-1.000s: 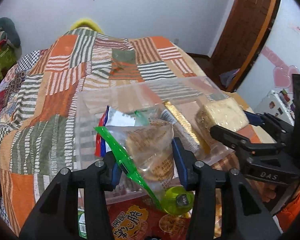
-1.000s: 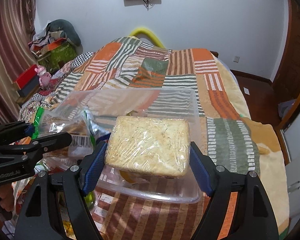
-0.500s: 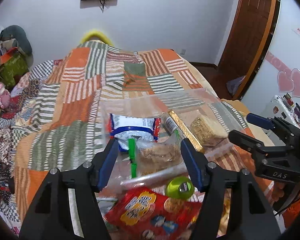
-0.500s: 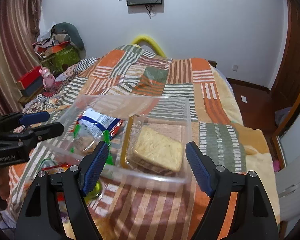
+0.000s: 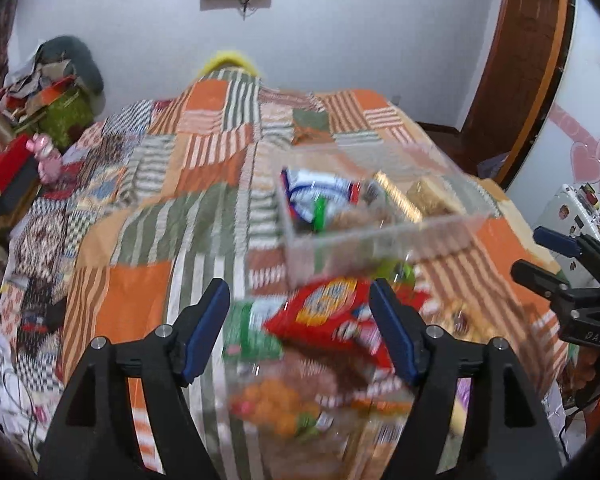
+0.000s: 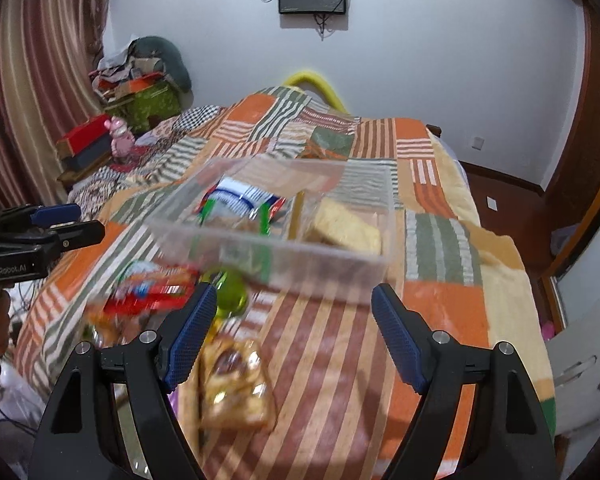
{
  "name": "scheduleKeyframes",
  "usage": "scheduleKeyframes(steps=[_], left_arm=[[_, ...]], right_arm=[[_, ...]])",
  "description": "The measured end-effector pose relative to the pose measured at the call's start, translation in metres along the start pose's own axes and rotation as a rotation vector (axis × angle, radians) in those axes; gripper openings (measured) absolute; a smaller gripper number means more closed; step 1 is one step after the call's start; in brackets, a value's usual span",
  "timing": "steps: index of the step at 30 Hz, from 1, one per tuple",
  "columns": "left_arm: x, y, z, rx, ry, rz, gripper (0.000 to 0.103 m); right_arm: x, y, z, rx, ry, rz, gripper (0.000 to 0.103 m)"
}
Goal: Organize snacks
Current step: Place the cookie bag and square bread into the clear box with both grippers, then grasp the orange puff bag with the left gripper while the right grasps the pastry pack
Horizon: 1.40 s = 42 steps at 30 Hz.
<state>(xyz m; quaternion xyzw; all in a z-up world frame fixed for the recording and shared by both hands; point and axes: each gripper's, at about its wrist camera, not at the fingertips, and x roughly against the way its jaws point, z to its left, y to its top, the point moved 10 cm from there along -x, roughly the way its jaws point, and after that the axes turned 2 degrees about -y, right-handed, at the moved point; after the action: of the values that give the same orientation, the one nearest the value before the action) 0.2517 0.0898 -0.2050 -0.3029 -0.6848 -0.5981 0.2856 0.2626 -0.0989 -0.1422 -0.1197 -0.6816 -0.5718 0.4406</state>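
A clear plastic bin (image 5: 380,240) (image 6: 300,256) stands on the patchwork bed. It holds a blue-white packet (image 5: 320,192) (image 6: 240,198), a green-edged cookie bag (image 5: 352,216) and a wrapped cake slab (image 6: 342,222) (image 5: 426,198). My left gripper (image 5: 300,328) is open and empty, pulled back above a red snack bag (image 5: 332,316) (image 6: 152,286). My right gripper (image 6: 290,328) is open and empty, in front of the bin. A clear pastry bag (image 6: 234,384) lies by its left finger.
Loose snacks lie in front of the bin: a green cup (image 6: 228,292), a green packet (image 5: 252,336), an orange-ball bag (image 5: 276,404). Red boxes and a pink toy (image 6: 120,140) stand left of the bed. A door (image 5: 520,60) stands at the right.
Both grippers let go of their snacks into the bin, opened, and drew back and up. The cookie bag and cake slab now lie in the bin.
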Motion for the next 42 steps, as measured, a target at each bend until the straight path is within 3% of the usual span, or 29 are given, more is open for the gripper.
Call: scheduleKeyframes(steps=[12,24,27,29,30,32,42], left_arm=[[-0.019,-0.084,0.024,0.088,0.043,0.121,0.072],[-0.057,-0.115,0.028,0.142,0.011,0.211,0.073],[-0.061,-0.117,0.031,0.152,0.011,0.200,0.073],[-0.062,-0.115,0.033,0.155,0.012,0.191,0.070],[-0.063,-0.114,0.032,0.157,0.004,0.187,0.064],[-0.063,-0.112,0.032,0.154,-0.001,0.184,0.061],[-0.038,-0.104,0.034,0.121,0.020,0.127,0.054]], right_arm=[[-0.012,-0.061,0.024,0.023,0.041,0.121,0.077],[-0.037,-0.076,0.028,0.014,0.054,0.196,0.077],[-0.039,-0.076,0.027,0.002,0.066,0.194,0.076],[-0.040,-0.077,0.029,-0.001,0.079,0.194,0.066],[-0.041,-0.077,0.029,0.001,0.085,0.195,0.063],[-0.042,-0.078,0.032,0.009,0.095,0.202,0.048],[-0.034,-0.071,0.023,0.014,0.057,0.171,0.044]])
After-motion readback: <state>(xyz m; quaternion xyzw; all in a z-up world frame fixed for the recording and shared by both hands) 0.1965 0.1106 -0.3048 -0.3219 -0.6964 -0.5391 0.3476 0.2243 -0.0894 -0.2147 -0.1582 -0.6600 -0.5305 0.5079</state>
